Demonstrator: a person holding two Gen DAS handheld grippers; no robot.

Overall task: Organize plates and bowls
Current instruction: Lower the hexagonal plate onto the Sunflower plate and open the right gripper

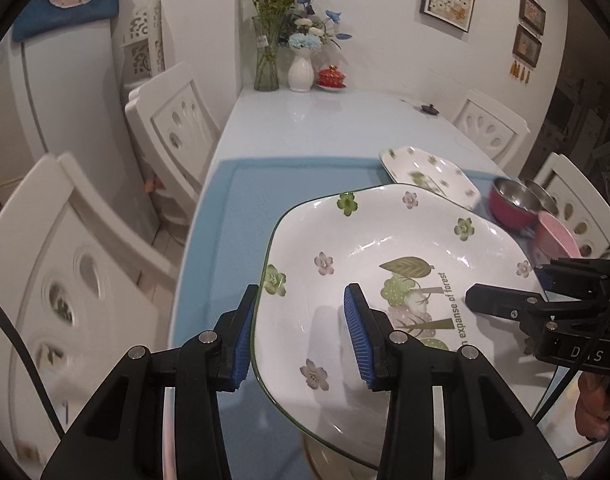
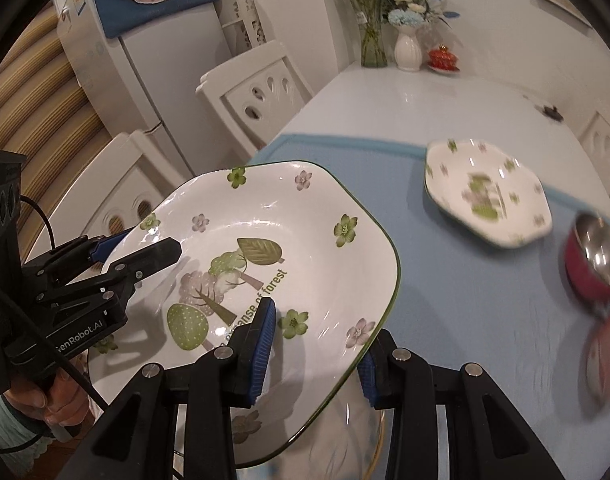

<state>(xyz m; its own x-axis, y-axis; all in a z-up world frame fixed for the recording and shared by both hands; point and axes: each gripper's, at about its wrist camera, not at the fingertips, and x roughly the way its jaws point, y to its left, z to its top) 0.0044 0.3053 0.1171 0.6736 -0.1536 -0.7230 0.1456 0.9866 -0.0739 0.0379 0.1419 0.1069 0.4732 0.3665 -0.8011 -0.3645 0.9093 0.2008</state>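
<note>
A large white plate (image 1: 385, 280) with green flowers and a tree print is held above the blue mat (image 1: 265, 192). My left gripper (image 1: 301, 340) straddles its left rim, one finger under and one inside, jaws partly apart. My right gripper (image 2: 317, 348) straddles its near right rim the same way; the plate also shows in the right wrist view (image 2: 273, 240). A second, matching plate (image 1: 425, 172) lies on the mat farther back (image 2: 485, 192). A red steel-lined bowl (image 1: 513, 200) and a pink bowl (image 1: 553, 236) sit at the right.
Two vases with flowers (image 1: 273, 52) and a red lidded cup (image 1: 331, 78) stand at the table's far end. White chairs (image 1: 173, 120) line both sides. A fridge (image 2: 145, 52) stands to the left. Another dish edge shows under the held plate (image 1: 325, 456).
</note>
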